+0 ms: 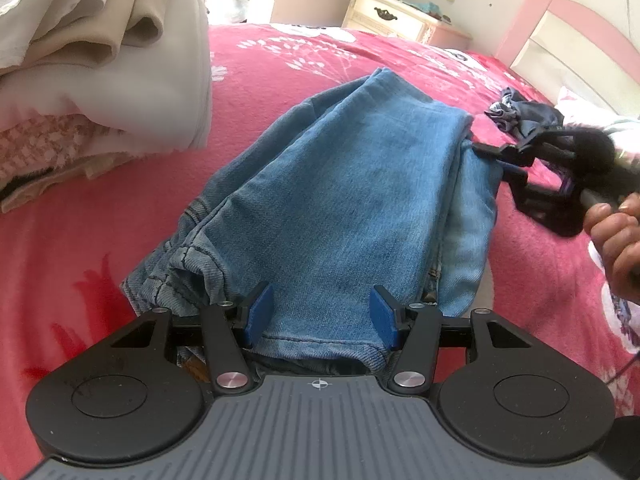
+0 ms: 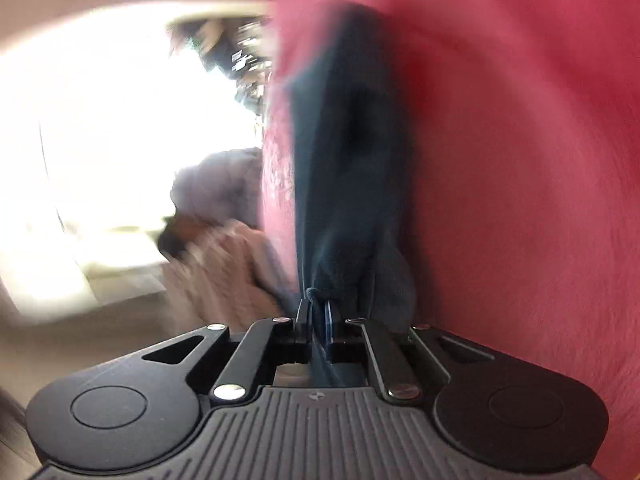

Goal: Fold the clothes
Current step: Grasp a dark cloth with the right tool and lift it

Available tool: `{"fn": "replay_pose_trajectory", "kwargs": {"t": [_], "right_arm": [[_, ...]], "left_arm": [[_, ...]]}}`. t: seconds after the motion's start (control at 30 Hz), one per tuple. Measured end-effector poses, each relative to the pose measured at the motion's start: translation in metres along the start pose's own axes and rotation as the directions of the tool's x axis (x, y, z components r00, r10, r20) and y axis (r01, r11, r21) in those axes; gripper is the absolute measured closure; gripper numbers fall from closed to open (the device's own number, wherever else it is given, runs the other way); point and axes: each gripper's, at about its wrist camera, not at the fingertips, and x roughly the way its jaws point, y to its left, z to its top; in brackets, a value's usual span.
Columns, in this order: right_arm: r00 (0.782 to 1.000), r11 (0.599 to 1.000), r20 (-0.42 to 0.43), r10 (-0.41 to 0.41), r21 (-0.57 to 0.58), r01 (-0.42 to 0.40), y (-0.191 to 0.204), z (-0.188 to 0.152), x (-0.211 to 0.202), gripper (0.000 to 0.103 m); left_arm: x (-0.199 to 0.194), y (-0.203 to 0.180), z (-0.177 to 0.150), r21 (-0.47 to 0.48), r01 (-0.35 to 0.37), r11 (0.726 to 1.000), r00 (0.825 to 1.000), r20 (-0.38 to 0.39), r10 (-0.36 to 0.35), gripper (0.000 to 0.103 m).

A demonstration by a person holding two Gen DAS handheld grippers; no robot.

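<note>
Folded light-blue denim jeans lie on a pink bedspread with a white floral print, roughly centre of the bed. Left gripper — black frame, blue pads — stands wide open, its two fingers set either side of the near hem of the jeans, the denim lying between them but not pinched. At the far right corner of the jeans the right gripper is seen from the left wrist view, held by a hand, its tips at the edge of the denim fold. Right wrist view is heavily blurred: the right gripper has its jaws nearly together, clamped on a dark-blue strip of cloth that runs away from the camera against the pink spread — most likely the jeans' edge. A stack of folded cream and beige clothes sits at the left. A small crumpled dark garment lies beyond the jeans, near a pink headboard; a cream bedside cabinet stands behind.
</note>
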Motion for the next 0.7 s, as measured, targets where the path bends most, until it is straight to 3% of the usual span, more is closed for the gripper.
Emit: {"fn": "replay_pose_trajectory", "kwargs": {"t": [0.07, 0.1, 0.2, 0.3, 0.47, 0.6, 0.7], "right_arm": [[0.997, 0.995, 0.033, -0.076, 0.060, 0.074, -0.013, 0.001, -0.008, 0.094], [0.995, 0.996, 0.053, -0.090, 0.016, 0.090, -0.005, -0.002, -0.014, 0.093], [0.984, 0.985, 0.126, -0.124, -0.105, 0.137, 0.020, -0.008, -0.028, 0.071], [0.976, 0.973, 0.168, -0.139, -0.160, 0.166, 0.037, -0.002, -0.019, 0.070], [0.962, 0.964, 0.194, -0.194, -0.145, 0.224, 0.037, 0.022, 0.010, 0.070], [0.982, 0.990, 0.160, -0.096, -0.086, 0.111, 0.021, 0.031, 0.020, 0.071], [0.990, 0.999, 0.138, -0.020, -0.039, 0.025, 0.009, 0.037, 0.027, 0.084]], "left_arm": [[0.000, 0.000, 0.000, 0.007, 0.000, 1.000, 1.000, -0.002, 0.000, 0.049], [0.000, 0.000, 0.001, 0.008, 0.000, 1.000, 1.000, -0.003, 0.000, 0.049], [0.000, 0.000, 0.001, 0.008, 0.001, 1.000, 1.000, -0.005, -0.001, 0.049], [0.001, -0.001, 0.001, 0.010, -0.005, 1.000, 1.000, -0.005, 0.005, 0.049], [0.000, -0.002, 0.001, 0.010, -0.010, 1.000, 1.000, -0.003, 0.010, 0.049], [0.000, -0.003, 0.001, 0.009, -0.014, 1.000, 1.000, -0.004, 0.014, 0.049], [0.000, -0.003, 0.001, 0.011, -0.014, 1.000, 1.000, -0.007, 0.014, 0.049]]}}
